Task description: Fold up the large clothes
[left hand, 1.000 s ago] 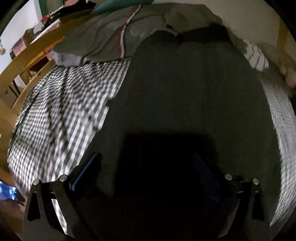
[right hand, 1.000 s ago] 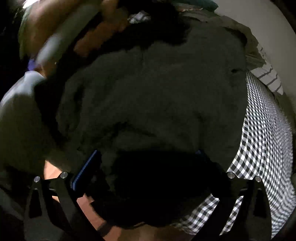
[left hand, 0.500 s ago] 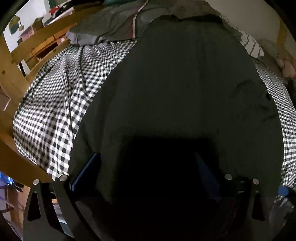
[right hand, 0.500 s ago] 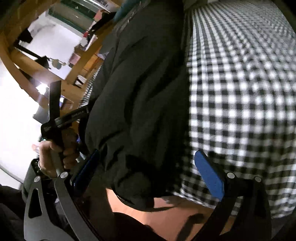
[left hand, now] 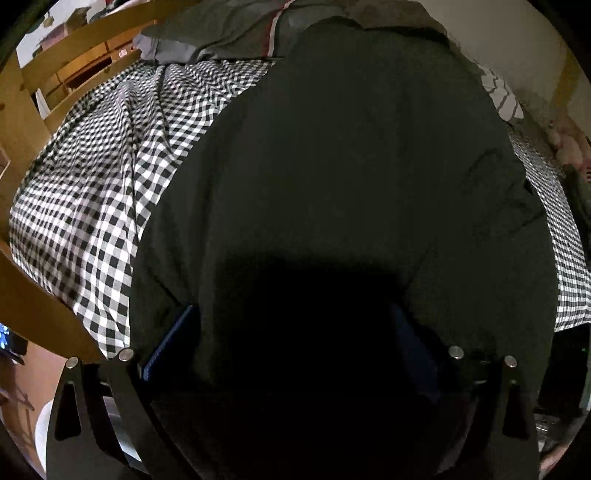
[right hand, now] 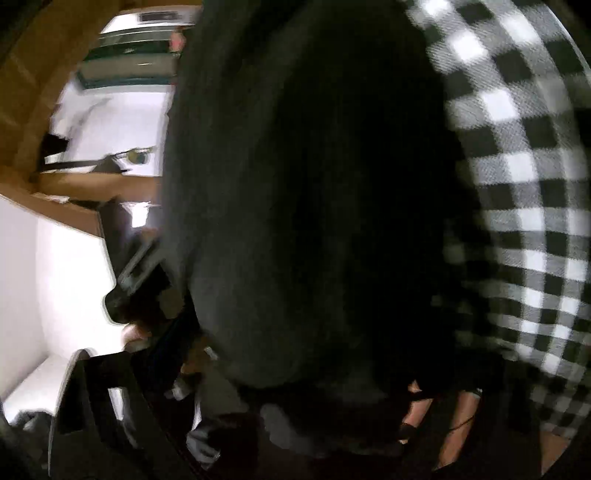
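A large dark green garment (left hand: pixel 351 155) lies spread lengthwise on the black-and-white checked bed sheet (left hand: pixel 92 192). My left gripper (left hand: pixel 295 332) is at the garment's near edge. Its blue pads (left hand: pixel 173 336) stand wide apart with dark cloth bunched between them; the fabric and shadow hide the gap. In the right wrist view the same garment (right hand: pixel 314 184) fills the frame close up. My right gripper (right hand: pixel 295 369) is buried in it. Only its left finger (right hand: pixel 173 343) shows, blurred.
A wooden bed frame (left hand: pixel 33 110) runs along the left. A grey blanket with a red stripe (left hand: pixel 236 33) and a striped cloth (left hand: pixel 502 96) lie at the bed's far end. In the right wrist view the checked sheet (right hand: pixel 517 155) is at right, with a bright white wall (right hand: pixel 55 277) at left.
The left gripper has pulled back toward the bed's near edge, so more of the sheet shows. The right gripper has swung round and moved in close to the garment; that view is blurred.
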